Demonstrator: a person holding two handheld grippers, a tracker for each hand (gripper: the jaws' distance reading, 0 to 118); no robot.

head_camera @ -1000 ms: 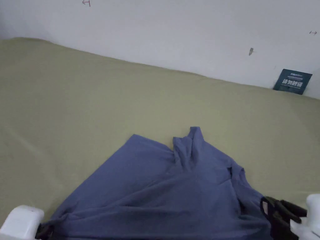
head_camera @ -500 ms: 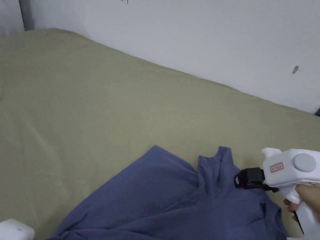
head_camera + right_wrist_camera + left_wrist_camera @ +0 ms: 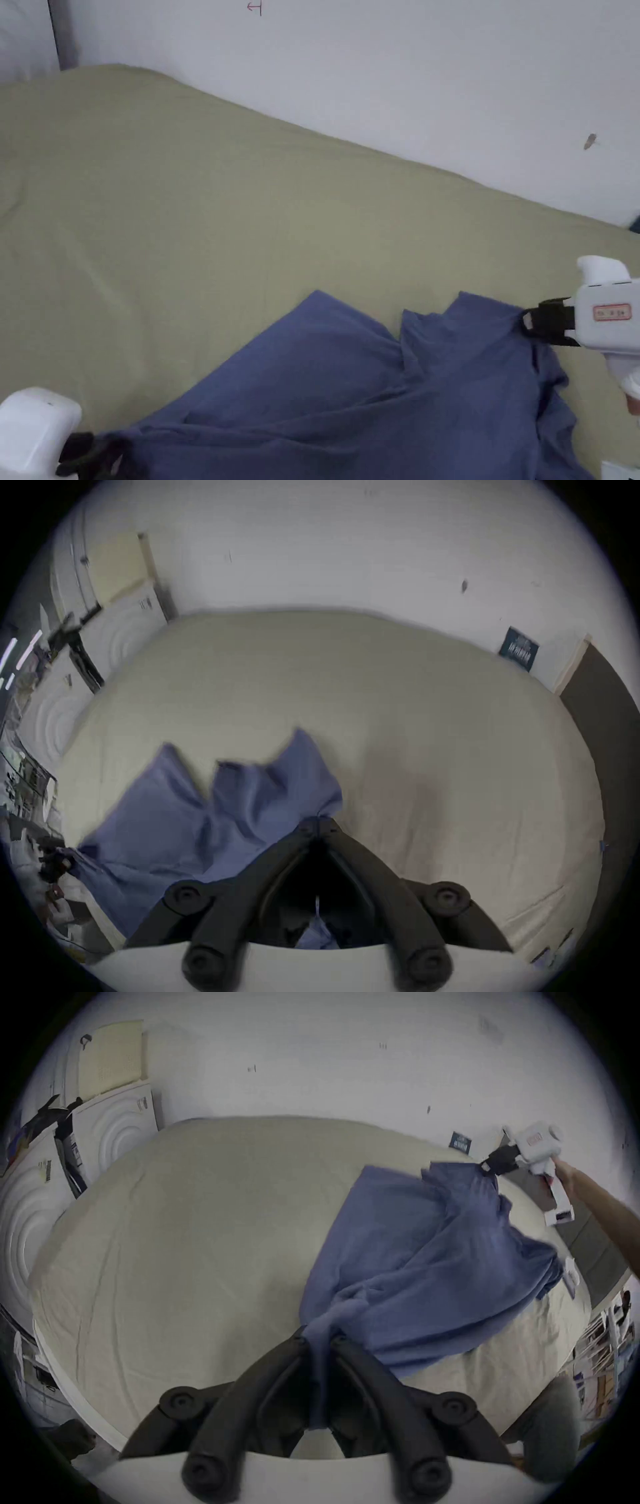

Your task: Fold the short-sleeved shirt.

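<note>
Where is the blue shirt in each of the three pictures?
Head view: blue shirt lies bottom centre to right on the bed.
Left gripper view: right of centre, running down to the jaws.
Right gripper view: lower left.
Shared landmark: the dark card against the wall.

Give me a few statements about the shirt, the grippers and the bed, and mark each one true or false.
1. The shirt is blue. True.
2. The left gripper is open and clear of the shirt. False: its jaws are shut on a bunched part of the cloth.
3. The right gripper grips the shirt's far edge. True.
4. The shirt lies neatly folded in a square. False: it is rumpled and stretched between the two grippers.
5. The bed has a red cover. False: the cover is pale olive.
</note>
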